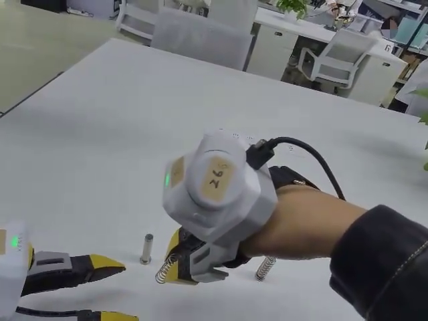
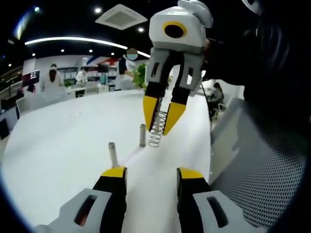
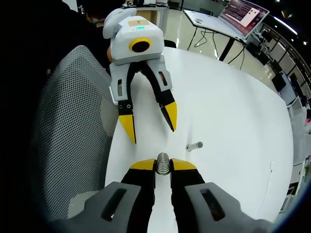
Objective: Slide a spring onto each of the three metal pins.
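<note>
While the right gripper [image 2: 159, 127] clamps a spring [image 2: 156, 137], the left gripper [image 2: 152, 172] stands released.
Next: align spring above a bare pin [image 2: 112, 154], then lower.

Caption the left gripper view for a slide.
Right hand-held gripper grips a spring beyond an upright pin on the table.

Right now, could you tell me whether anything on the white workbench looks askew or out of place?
Only one thing: a loose coiled steel spring lies tilted on the white workbench near the person's wrist, on no pin. The short grey metal pin stands upright, and the right gripper grips another spring.
</note>
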The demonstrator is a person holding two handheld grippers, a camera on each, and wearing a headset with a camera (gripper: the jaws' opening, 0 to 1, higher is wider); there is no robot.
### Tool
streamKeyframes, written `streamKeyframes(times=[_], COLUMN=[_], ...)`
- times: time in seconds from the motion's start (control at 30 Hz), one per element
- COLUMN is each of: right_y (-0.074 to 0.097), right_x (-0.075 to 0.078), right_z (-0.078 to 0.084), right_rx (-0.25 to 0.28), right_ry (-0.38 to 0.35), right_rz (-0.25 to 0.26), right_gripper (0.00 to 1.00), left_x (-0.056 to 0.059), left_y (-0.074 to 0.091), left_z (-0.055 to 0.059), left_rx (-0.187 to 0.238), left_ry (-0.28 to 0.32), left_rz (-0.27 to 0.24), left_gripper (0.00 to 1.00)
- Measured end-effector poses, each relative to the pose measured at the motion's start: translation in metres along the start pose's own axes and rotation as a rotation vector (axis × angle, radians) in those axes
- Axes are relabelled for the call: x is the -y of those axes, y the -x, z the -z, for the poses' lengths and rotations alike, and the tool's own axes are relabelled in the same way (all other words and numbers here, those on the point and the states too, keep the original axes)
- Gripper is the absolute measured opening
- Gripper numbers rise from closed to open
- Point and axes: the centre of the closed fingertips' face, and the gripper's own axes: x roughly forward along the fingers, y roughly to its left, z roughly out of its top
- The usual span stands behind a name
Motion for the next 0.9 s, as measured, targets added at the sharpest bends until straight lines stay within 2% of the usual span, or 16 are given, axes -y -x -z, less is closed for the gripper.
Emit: streamKeyframes(times=[0.1, 0.43, 0.9], right_y=[0.001, 0.006, 0.006], right_x=[0.003, 0.017, 0.045], right_z=[0.0, 0.002, -0.012], right_rx=[-0.002, -0.02, -0.035], right_ry=[-0.002, 0.0, 0.036], right_rz=[0.004, 0.023, 0.056], right_gripper=[0.08, 0.08, 0.08], left_x=[-0.002, -0.003, -0.002], left_y=[0.0, -0.001, 0.001], left_z=[0.0, 0.003, 0.004], left_rx=[-0.001, -0.006, -0.006], left_ry=[0.004, 0.015, 0.021], left_rz=[-0.008, -0.009, -0.009], left_gripper=[0.39, 0.41, 0.41])
